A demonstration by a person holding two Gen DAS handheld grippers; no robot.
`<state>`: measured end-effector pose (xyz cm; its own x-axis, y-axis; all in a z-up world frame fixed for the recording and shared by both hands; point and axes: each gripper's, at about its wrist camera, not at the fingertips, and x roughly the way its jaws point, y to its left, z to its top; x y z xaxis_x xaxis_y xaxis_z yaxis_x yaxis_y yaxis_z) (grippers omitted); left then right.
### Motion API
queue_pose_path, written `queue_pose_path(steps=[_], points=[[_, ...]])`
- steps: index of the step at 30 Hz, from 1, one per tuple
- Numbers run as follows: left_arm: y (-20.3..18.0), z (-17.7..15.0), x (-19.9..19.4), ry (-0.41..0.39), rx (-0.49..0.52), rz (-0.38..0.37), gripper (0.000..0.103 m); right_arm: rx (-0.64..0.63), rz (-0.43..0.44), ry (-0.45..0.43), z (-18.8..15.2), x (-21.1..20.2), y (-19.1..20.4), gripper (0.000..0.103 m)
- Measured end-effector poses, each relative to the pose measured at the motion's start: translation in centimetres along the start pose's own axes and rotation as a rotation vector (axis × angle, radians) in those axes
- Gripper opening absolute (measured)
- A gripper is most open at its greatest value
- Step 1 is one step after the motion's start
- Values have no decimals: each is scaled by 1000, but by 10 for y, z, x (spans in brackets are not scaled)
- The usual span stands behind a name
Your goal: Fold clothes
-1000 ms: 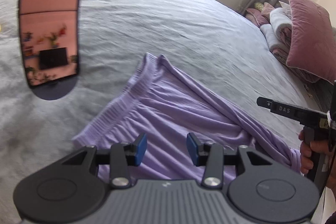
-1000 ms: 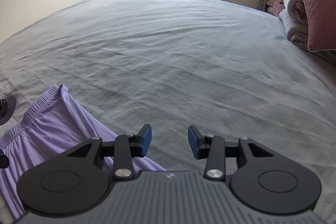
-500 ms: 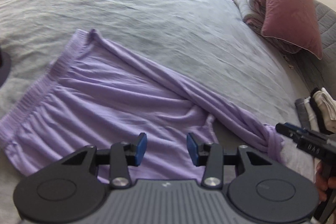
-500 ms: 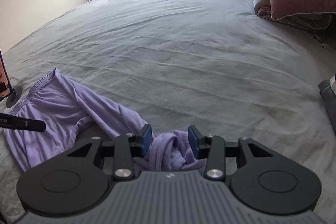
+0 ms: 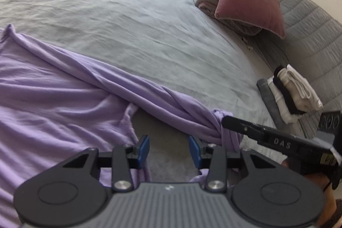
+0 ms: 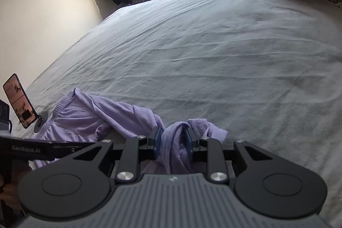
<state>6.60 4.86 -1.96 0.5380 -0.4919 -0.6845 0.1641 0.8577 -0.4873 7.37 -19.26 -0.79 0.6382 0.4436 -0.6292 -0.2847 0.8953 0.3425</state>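
Right tool (image 6: 173, 140) now closing on bunched purple trousers (image 6: 89, 121); left tool (image 5: 168, 151) open, shifted to the legs.

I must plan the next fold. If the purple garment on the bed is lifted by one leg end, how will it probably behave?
The purple garment looks thin and floppy: it lies in soft folds and its leg end bunches between the closing jaws of the right gripper. It will likely hang limp and drag. It seems light, so it may slide on the grey bedsheet.
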Motion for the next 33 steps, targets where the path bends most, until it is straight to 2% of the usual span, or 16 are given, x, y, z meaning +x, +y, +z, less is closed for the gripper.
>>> queue_pose_path(steps=[1,2,3,11,14,17,23,26,29,33], points=[[-2,0,5,11,6,2,41,-8,-8,2,0,4,0,28],[-3,-1,9,19,11,5,41,-15,-16,-2,-1,6,1,13],[-4,-1,13,26,16,8,41,-20,-21,-15,-1,6,1,7],[-1,0,18,36,29,5,42,-13,-8,-215,11,-45,-2,7],[-1,-1,18,36,46,7,42,-7,-41,-290,14,-68,-7,7],[-1,-2,16,34,59,10,42,-24,-99,-314,15,-85,-11,7],[-3,-5,7,32,88,26,43,-51,-230,-289,2,-111,-19,7],[-3,-8,-1,20,94,23,43,-57,-261,-254,-8,-127,-21,7],[-1,-11,-7,13,85,23,44,-52,-282,-177,-21,-138,-24,7],[1,-15,-12,14,53,15,44,-5,-262,-56,-46,-140,-35,7]])
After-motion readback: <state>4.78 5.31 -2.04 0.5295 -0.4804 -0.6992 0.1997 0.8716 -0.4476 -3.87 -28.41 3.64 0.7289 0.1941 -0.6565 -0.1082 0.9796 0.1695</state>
